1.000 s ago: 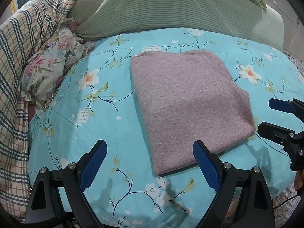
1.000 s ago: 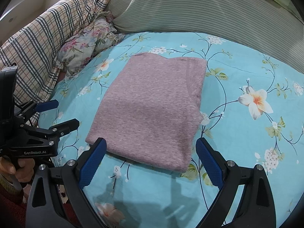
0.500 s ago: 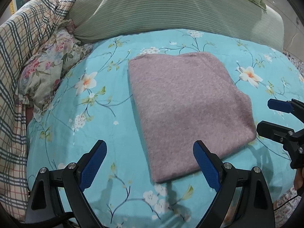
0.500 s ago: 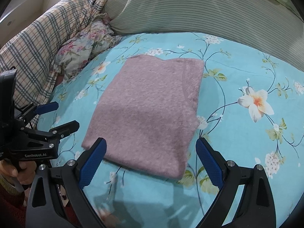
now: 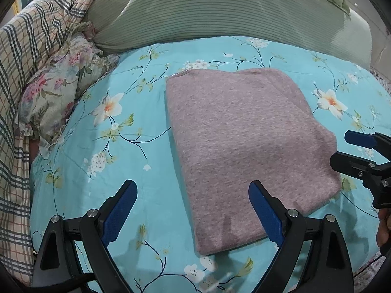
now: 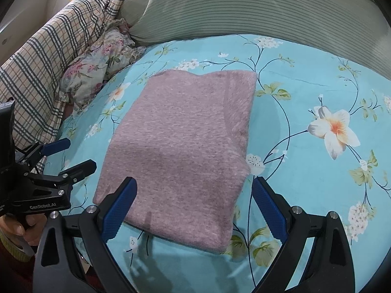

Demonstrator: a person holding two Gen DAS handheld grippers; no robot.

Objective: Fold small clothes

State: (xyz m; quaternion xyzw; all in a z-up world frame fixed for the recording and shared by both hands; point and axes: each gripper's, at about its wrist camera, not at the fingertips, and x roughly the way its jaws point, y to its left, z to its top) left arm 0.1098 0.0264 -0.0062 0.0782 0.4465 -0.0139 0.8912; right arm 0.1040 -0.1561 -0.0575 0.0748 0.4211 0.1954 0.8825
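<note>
A mauve knitted garment [image 5: 242, 146] lies folded into a neat rectangle on the turquoise floral bedsheet [image 5: 102, 161]; the right wrist view shows the garment [image 6: 185, 146] too. My left gripper [image 5: 193, 210] hovers open over its near left corner, nothing between the blue pads. My right gripper [image 6: 194, 207] stands open above the garment's near edge, also empty. Each gripper shows in the other's view: the right gripper [image 5: 342, 151] at the garment's right side, the left gripper [image 6: 70, 153] at its left side, both apart from the cloth.
A striped green pillow [image 5: 207, 12] lies along the far side of the bed. A plaid quilt [image 5: 27, 56] and a floral cushion [image 5: 56, 92] are heaped at the left. A hand [image 6: 17, 227] holds the left gripper's handle.
Both grippers have drifted slightly over the bed, so the folded garment shifts a little in view. The garment itself has not moved, and both grippers stay open.
</note>
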